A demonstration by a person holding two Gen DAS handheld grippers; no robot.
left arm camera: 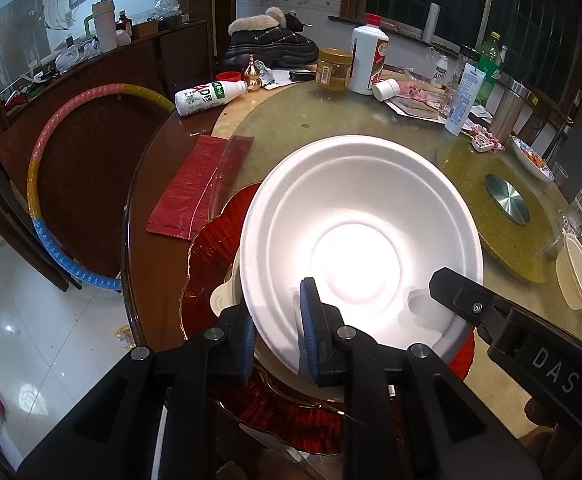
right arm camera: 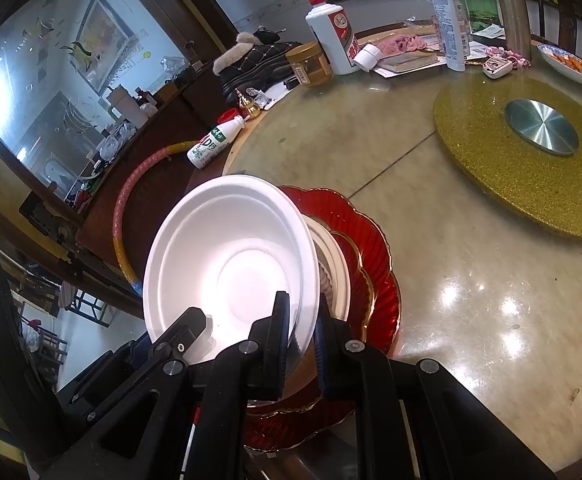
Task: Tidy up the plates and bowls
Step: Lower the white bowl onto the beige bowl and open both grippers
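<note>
While both my left gripper (left arm camera: 279, 332) and right gripper (right arm camera: 305, 344) pinch the white bowl's (left arm camera: 363, 240) rim over the red plate (right arm camera: 371, 248) stack, two cream bowls (left arm camera: 577, 276) remain unsorted.

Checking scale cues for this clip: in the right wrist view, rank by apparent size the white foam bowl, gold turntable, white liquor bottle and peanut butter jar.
1-2. white foam bowl and gold turntable: similar; the bowl is nearer, so unsure.
3. white liquor bottle
4. peanut butter jar
</note>
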